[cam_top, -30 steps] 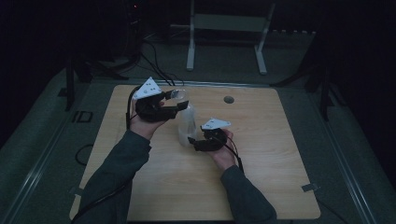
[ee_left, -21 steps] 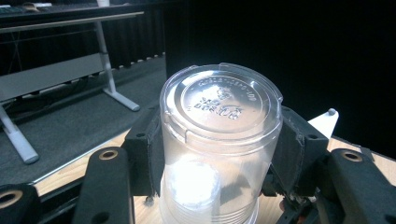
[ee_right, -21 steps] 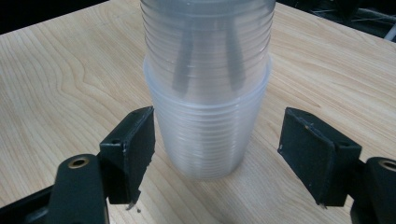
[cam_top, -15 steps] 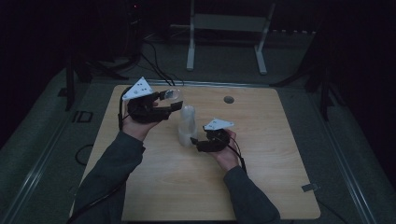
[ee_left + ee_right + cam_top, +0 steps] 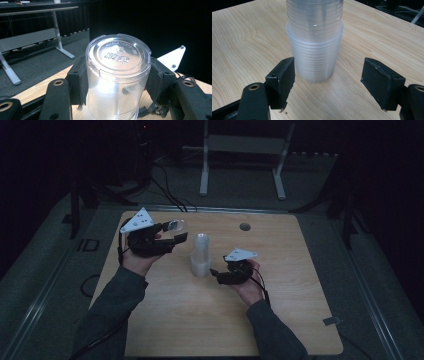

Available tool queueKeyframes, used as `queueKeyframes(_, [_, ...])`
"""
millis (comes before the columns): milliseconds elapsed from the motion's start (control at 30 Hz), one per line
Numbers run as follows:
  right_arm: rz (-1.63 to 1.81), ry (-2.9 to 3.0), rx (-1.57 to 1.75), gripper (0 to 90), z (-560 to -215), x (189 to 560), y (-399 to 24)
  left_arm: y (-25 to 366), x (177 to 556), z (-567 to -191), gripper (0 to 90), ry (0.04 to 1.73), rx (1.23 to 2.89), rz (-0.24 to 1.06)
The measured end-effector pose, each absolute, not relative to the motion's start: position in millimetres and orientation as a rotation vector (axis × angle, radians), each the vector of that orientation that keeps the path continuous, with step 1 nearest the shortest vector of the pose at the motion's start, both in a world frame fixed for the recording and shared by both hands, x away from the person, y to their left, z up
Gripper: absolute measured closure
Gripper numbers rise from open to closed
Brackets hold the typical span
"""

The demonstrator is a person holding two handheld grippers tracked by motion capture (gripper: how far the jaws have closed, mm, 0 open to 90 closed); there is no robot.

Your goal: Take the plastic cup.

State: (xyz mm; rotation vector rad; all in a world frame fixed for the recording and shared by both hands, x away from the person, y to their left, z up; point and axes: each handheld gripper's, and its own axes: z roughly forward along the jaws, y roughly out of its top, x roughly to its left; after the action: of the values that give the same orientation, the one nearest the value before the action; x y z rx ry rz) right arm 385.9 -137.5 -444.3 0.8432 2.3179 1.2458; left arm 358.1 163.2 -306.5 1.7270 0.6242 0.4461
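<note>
**Clear cup lifted off, stack left standing**

We see thin, clear plastic cups (image 5: 314, 47), round and ribbed with fine rings, nested upside down into one stack (image 5: 200, 256) standing near the middle of the pale wood-grain tabletop (image 5: 280, 320). How many cups the stack holds we cannot count; the walls blur together.

One more clear cup (image 5: 117, 75) sits clamped between the black padded jaws of the left hand-held gripper (image 5: 176, 231), its embossed flat base turned toward that gripper's camera. From above this single cup (image 5: 175, 226) is held over the tabletop, up and to the left of the stack, apart from it.

The right hand-held gripper (image 5: 327, 82) is released: its two flat black pads stand either side of the stack's foot, touching nothing. From above it (image 5: 216, 273) lies just right of the stack.

Two grippers, each with one grey three-cornered plate.
</note>
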Motion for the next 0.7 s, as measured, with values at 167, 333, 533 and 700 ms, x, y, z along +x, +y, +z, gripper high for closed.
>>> queueKeyframes(167, [1.235, 2.317, 0.842, 26.6, -443.4, 384.3, -143.2, 166.0, 354.4, -311.0, 42.3, 0.624, 1.729, 0.448])
queueKeyframes(333, [1.231, 2.317, 0.848, 26.6, -443.2, 382.6, -147.7, 169.2, 351.5, -316.9, 42.3, 0.631, 1.725, 0.442])
queueKeyframes(533, [1.230, 2.320, 0.850, 26.6, -443.2, 381.6, -149.6, 173.8, 347.1, -323.4, 42.4, 0.635, 1.712, 0.440])
queueKeyframes(700, [1.241, 2.322, 0.848, 26.6, -442.7, 380.2, -150.9, 176.8, 344.6, -329.3, 42.5, 0.642, 1.706, 0.437])
